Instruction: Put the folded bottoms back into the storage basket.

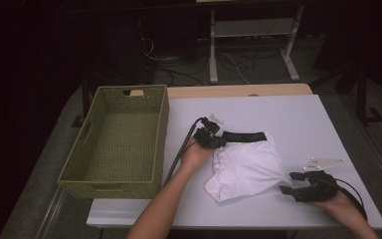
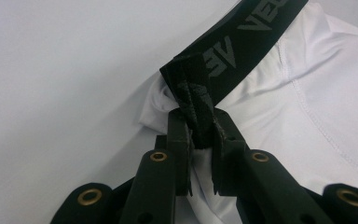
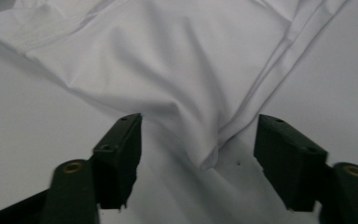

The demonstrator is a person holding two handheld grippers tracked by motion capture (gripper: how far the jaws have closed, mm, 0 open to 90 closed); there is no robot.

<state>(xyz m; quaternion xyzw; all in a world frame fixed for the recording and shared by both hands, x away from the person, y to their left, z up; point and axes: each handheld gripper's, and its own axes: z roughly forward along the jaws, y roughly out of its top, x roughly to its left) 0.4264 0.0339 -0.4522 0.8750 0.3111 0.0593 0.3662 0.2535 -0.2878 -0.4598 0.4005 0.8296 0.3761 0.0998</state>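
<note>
A white garment (image 1: 248, 169) with a black lettered waistband (image 1: 243, 136) lies crumpled on the white table (image 1: 298, 114). My left gripper (image 1: 214, 139) is at the waistband's left end. In the left gripper view it (image 2: 200, 121) is shut on a bunched fold of the waistband (image 2: 242, 46), with white cloth (image 2: 307, 107) spreading to the right. My right gripper (image 1: 291, 184) rests low at the garment's lower right corner. In the right gripper view its jaws (image 3: 198, 135) stand apart, and a pointed cloth corner (image 3: 205, 158) lies between them without touching either pad.
A green woven basket (image 1: 114, 189) stands on the table's left side, with nothing in it. A strip of wood (image 1: 238, 91) shows along the table's far edge. Beyond it are a white metal frame (image 1: 251, 35) and cables on the dark floor.
</note>
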